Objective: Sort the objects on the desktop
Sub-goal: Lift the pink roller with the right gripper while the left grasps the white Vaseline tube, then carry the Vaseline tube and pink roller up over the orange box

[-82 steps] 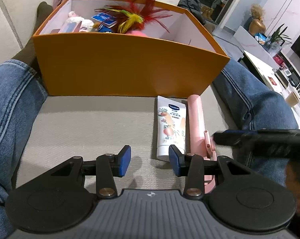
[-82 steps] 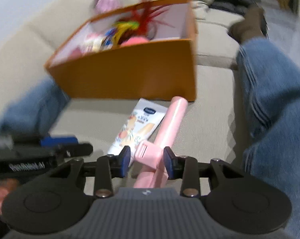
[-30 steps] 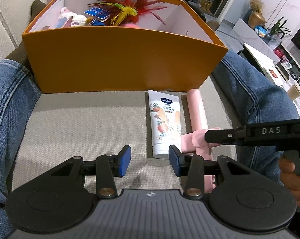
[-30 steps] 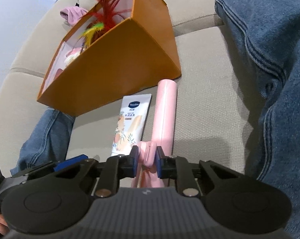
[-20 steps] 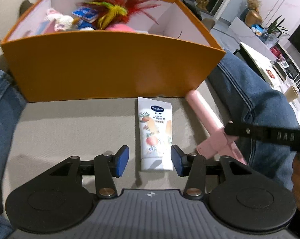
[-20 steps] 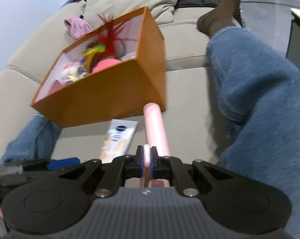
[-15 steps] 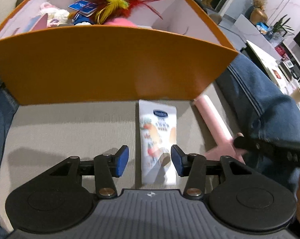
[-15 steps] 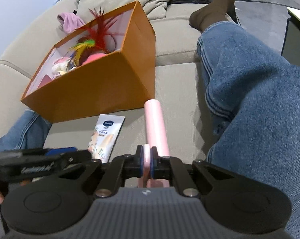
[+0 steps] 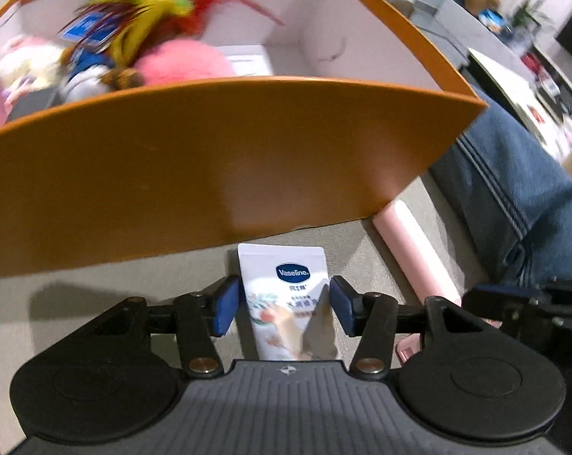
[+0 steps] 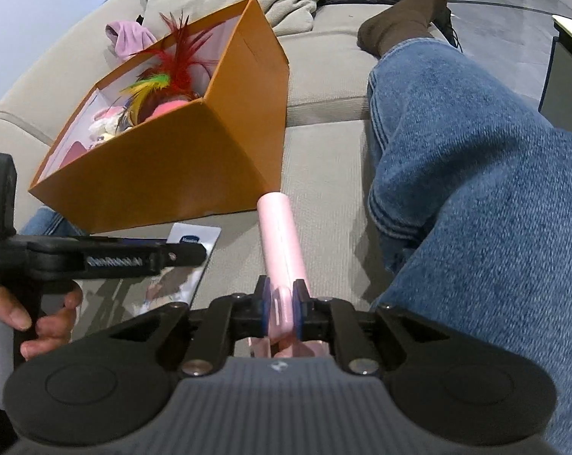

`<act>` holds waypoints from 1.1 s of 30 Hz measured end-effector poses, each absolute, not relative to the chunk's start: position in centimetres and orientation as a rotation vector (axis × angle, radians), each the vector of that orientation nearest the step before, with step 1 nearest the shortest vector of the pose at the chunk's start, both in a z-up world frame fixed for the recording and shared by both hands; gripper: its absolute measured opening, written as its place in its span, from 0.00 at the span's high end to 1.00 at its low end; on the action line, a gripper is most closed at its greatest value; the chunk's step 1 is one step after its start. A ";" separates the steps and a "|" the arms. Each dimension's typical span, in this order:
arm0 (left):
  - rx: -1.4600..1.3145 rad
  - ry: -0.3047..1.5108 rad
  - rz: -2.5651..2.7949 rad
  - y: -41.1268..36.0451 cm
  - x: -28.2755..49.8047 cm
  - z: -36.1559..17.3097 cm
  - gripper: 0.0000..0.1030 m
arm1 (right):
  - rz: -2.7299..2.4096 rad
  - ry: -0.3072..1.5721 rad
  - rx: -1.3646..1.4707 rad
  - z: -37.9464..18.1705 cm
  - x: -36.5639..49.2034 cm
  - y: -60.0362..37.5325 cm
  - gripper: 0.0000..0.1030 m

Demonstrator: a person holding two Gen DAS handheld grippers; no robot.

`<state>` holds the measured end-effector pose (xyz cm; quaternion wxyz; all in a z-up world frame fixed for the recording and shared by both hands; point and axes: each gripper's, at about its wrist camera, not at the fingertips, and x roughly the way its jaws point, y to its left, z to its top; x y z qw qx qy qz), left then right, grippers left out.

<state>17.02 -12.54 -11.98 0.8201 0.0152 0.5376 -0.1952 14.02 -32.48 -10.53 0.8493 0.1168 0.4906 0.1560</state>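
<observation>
— What has the right gripper (image 10: pixel 281 313) got?

— A pink tool (image 10: pixel 280 235). The fingers are clamped on its flat handle at the bottom centre of the right view, and the round pink barrel runs up from there, its far end close to the near corner of the box (image 10: pixel 179 167). Whether the barrel rests on the sofa (image 10: pixel 324 174) I can't tell.

— And the left gripper (image 9: pixel 282 299)?

— Its blue fingers (image 9: pixel 225 301) stand apart, one on each side of the tube (image 9: pixel 286 295), low in the middle of the left view. They straddle it; I can't say that they touch it. The tube lies flat on the sofa, white with a blue Vaseline label, its crimped end just short of the box's orange front wall.

— What's in the box?

— Red and yellow feathers (image 9: pixel 164 3) in the upper left of the left view, a pink fuzzy ball (image 9: pixel 183 64) beside them, a blue card (image 9: pixel 85 30) and some pale plush further left, all blurred. The right half of the box shows only its white lining.

— Where's the person?

— A jeans leg (image 10: pixel 475 189) fills the right of the right view, brown sock (image 10: pixel 403 15) at the top. A hand (image 10: pixel 28 314) grips the left handle at lower left.
</observation>
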 end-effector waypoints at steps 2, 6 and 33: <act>0.066 1.138 -0.418 -12.9 17.1 -12.1 0.44 | 0.332 1.029 0.234 -10.6 14.1 -32.3 0.85; 0.088 1.110 -0.417 -13.0 16.6 -11.7 0.55 | 0.335 1.023 0.230 -10.7 14.1 -32.4 0.85; 0.011 0.990 -0.380 -8.3 11.2 -6.3 0.82 | 0.333 1.020 0.189 -10.3 12.6 -32.0 0.86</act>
